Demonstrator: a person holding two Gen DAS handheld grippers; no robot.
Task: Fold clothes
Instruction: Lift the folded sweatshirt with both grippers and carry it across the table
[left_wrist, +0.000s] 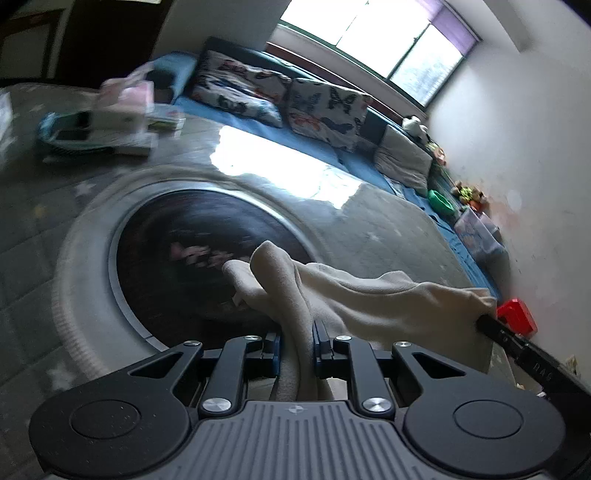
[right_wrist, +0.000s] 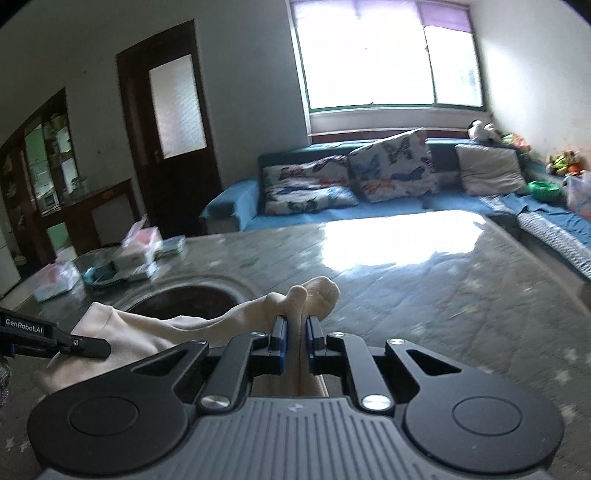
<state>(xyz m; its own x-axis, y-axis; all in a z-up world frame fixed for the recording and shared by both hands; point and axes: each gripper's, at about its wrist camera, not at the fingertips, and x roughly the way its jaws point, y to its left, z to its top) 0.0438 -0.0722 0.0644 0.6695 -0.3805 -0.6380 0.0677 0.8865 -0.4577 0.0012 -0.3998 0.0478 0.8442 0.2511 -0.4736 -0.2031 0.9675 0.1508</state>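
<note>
The left gripper (left_wrist: 297, 341) and the right gripper (right_wrist: 295, 336) each have their jaws clamped on a bunched edge of the cream cloth (left_wrist: 369, 291), which hangs stretched between them above the table (left_wrist: 388, 229). Under the cloth lies a round dark inset (left_wrist: 192, 251) in the tabletop. Farther left, blurred boxes (left_wrist: 122, 114) sit on the table. Beyond is a blue sofa (right_wrist: 369, 214) with butterfly pillows (right_wrist: 391, 166); a green bowl (right_wrist: 543, 190) rests on its right end. Only the right view shows the dark door (right_wrist: 170, 122) and shelves (right_wrist: 48, 155). The bowl's contents cannot be seen.
</note>
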